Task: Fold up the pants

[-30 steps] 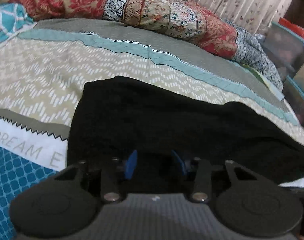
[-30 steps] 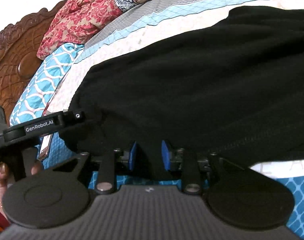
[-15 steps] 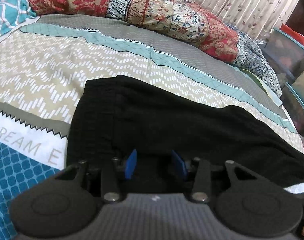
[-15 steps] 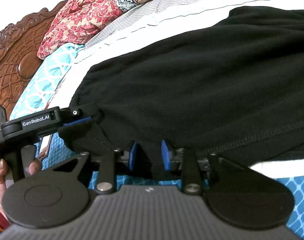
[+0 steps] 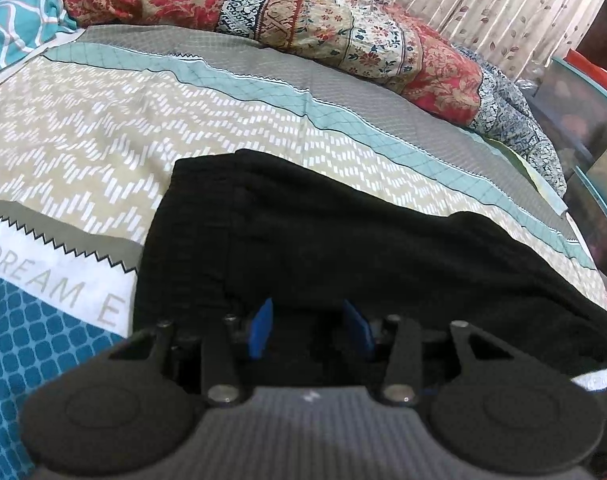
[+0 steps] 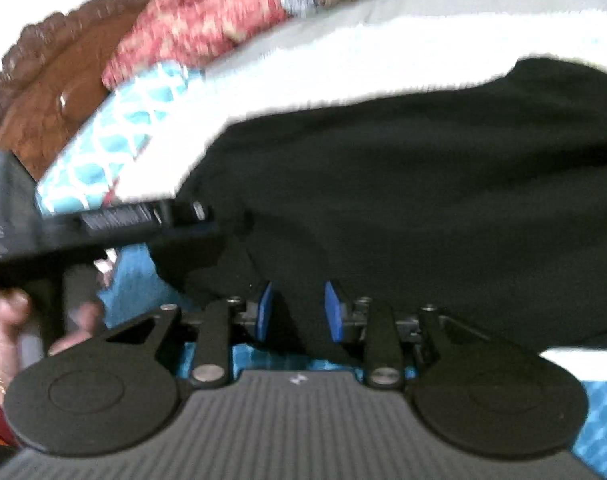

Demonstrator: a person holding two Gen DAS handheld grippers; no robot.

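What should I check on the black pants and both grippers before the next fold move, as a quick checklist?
1. Left gripper on the black fabric pants: cannot tell; blue pads straddle cloth, gap visible.
2. Right gripper grip: cannot tell; cloth between pads, view blurred.
3. Pants clear of the red floral quilt: ok.
4. Pants lying flat: not ok; near edge bunched.
5. Patterned bedsheet beyond the pants free: ok.

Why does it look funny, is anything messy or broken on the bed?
Nothing looks broken or spilled. The black pants lie fairly flat on the patterned bedsheet, with only their near edge bunched between both grippers' jaws. The right wrist view is just blurry.
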